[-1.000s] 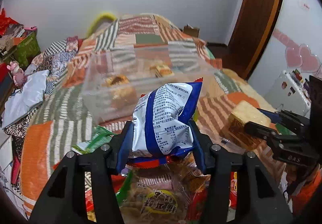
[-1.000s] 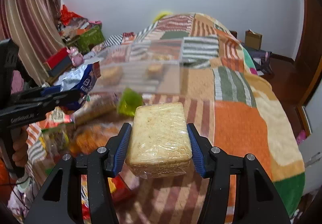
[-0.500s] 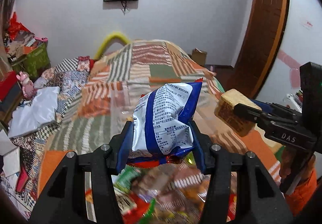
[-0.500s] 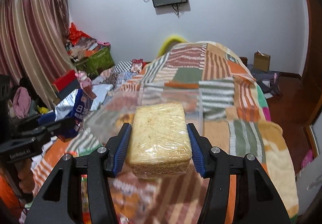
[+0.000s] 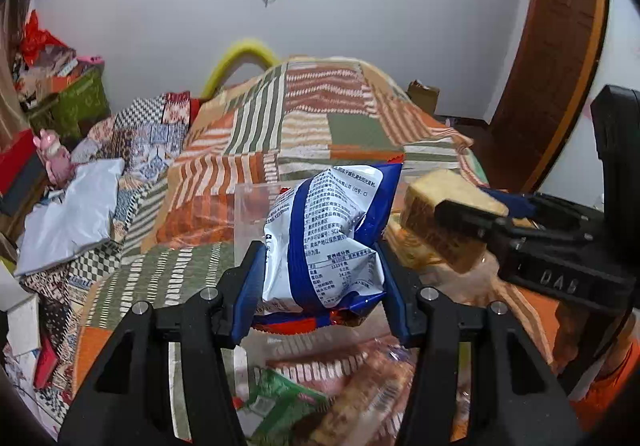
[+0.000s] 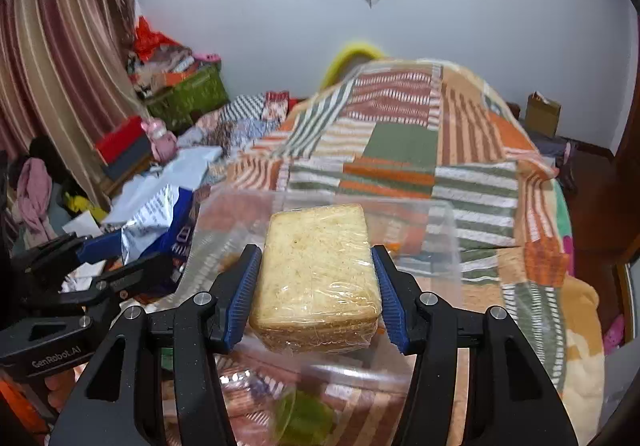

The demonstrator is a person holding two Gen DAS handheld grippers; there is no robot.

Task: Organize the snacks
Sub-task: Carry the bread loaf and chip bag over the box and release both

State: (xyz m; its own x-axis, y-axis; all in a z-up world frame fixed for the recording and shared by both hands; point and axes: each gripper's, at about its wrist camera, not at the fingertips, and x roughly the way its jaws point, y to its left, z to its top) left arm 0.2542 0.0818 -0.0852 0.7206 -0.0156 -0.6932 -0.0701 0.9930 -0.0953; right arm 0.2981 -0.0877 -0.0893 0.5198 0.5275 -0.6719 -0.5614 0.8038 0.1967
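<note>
My left gripper [image 5: 320, 278] is shut on a blue and white snack bag [image 5: 328, 242] and holds it above the bed. My right gripper [image 6: 314, 286] is shut on a plastic-wrapped yellow cake slice [image 6: 316, 274]. The cake slice [image 5: 444, 217] and the right gripper also show at the right of the left wrist view. The snack bag [image 6: 156, 221] shows at the left of the right wrist view. A clear plastic box [image 6: 436, 242] stands on the bed just beyond both grippers; it also shows in the left wrist view [image 5: 256, 221]. Loose snack packets [image 5: 328, 398] lie below.
The patchwork bedspread [image 5: 320, 133] covers the bed. A white bag [image 5: 72, 217], a pink toy [image 5: 56, 161] and a green crate [image 6: 188, 97] crowd the left side. A wooden door [image 5: 552, 57] stands right. A cardboard box [image 6: 542, 113] sits on the floor.
Both grippers have moved up and forward over the snack pile toward the clear box, each still holding its item. The view now tilts higher toward the wall.
</note>
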